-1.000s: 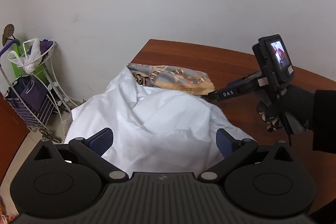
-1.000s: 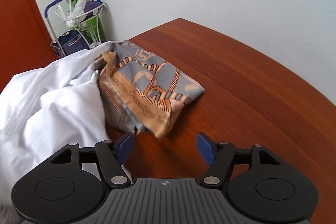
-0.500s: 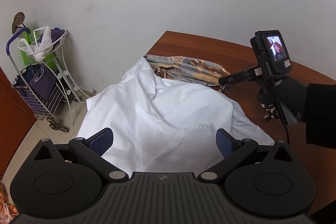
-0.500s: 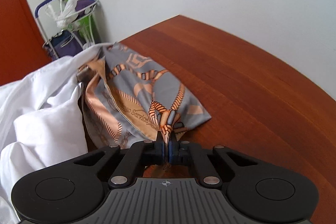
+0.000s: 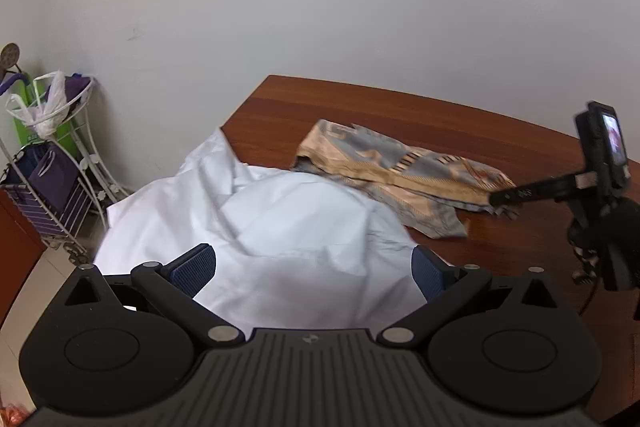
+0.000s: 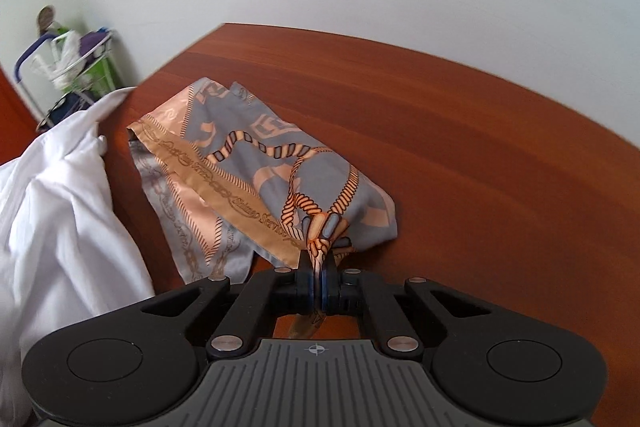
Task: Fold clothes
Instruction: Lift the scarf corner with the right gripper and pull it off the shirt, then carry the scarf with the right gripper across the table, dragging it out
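Note:
A grey and peach patterned scarf [image 6: 256,163] lies stretched across the brown table [image 6: 460,131]. My right gripper [image 6: 318,277] is shut on the scarf's near corner, fabric pinched between its blue pads. From the left wrist view the scarf [image 5: 384,167] runs rightward to the right gripper [image 5: 496,198], held by a gloved hand [image 5: 616,235]. A crumpled white shirt [image 5: 264,227] is heaped at the table's left end, part hanging over the edge. My left gripper [image 5: 312,269] hovers open over the shirt, nothing between its fingers.
A white wire rack with bags [image 5: 52,111] and a purple cart [image 5: 48,195] stand on the floor by the wall, left of the table. The white shirt [image 6: 60,211] lies left of the scarf. A white wall runs behind the table's far edge.
My right gripper closed on the scarf's corner and dragged it rightward, clear of the white shirt. The left gripper stayed open above the shirt, drifting a little.

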`<state>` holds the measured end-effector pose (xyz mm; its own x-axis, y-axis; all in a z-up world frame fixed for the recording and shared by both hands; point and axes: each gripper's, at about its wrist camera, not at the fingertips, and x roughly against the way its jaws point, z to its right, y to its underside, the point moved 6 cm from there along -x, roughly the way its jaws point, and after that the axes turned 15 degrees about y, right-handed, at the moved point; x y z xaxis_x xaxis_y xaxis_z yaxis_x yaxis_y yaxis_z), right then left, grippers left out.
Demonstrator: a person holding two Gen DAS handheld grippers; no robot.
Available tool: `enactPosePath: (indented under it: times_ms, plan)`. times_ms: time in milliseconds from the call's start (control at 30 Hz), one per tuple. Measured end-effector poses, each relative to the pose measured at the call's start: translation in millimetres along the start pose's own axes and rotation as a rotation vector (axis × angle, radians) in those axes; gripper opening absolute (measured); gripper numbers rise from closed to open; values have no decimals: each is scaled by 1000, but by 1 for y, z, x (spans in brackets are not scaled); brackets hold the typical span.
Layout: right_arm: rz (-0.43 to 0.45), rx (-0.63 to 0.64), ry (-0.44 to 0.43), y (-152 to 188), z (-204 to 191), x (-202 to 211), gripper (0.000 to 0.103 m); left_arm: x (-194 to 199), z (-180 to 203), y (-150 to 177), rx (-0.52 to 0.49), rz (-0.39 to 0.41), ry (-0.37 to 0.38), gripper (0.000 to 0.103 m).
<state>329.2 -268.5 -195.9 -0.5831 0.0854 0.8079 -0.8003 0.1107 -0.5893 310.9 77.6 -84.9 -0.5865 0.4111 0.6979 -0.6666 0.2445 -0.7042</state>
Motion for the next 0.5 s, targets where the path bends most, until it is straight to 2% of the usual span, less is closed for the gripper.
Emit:
enactPosePath:
  times_ms: [233, 500]
  plan:
    - [-44, -95, 54, 66, 92, 53, 7, -11, 64, 7, -28, 13, 71, 102]
    - [-55, -186, 138, 142, 191, 118, 7, -29, 164, 24, -117, -10, 171, 102]
